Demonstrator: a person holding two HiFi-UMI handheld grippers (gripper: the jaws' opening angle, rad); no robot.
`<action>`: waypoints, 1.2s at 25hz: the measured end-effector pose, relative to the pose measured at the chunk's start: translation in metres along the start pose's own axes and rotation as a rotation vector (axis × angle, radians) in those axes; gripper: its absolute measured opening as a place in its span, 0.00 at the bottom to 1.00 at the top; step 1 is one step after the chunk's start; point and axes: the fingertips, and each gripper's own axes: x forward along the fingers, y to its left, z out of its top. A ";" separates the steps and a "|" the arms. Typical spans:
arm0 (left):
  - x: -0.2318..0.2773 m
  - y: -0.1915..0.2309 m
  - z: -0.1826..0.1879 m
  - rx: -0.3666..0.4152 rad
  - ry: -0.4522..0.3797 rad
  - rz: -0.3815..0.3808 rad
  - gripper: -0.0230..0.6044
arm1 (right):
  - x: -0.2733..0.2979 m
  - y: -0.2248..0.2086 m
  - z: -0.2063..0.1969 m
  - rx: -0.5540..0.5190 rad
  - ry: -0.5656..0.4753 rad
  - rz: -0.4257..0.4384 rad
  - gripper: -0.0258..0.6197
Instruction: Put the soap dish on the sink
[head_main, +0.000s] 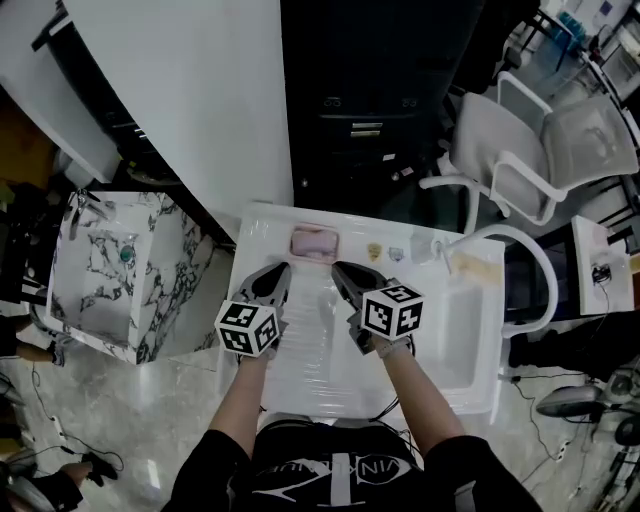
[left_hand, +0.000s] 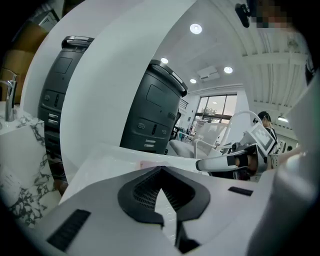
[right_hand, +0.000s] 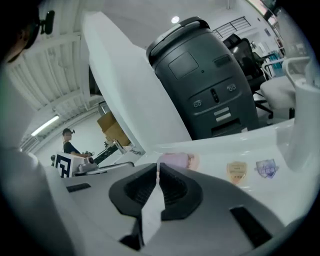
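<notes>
Head view looks steeply down from above the person onto the white sink (head_main: 262, 232), close in. Both gripper views ride low behind their own jaws, facing across the sink toward its back edge. All three catch the pink soap dish (head_main: 313, 242) there.

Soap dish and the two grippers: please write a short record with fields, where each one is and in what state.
soap dish: pink, lying on the back ledge of the sink
left gripper: jaws together, empty, above the basin, apart from the dish
right gripper: jaws together, empty, above the basin, apart from the dish
stickers: two, on the ledge, right of the dish
</notes>
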 end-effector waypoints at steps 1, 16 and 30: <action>-0.003 0.000 0.002 0.003 -0.004 0.002 0.06 | -0.003 0.000 0.003 -0.030 -0.006 -0.010 0.10; -0.042 -0.018 0.044 0.082 -0.077 0.015 0.06 | -0.050 0.009 0.029 -0.230 -0.079 -0.068 0.09; -0.067 -0.035 0.066 0.117 -0.152 0.038 0.06 | -0.082 0.028 0.048 -0.344 -0.159 -0.069 0.09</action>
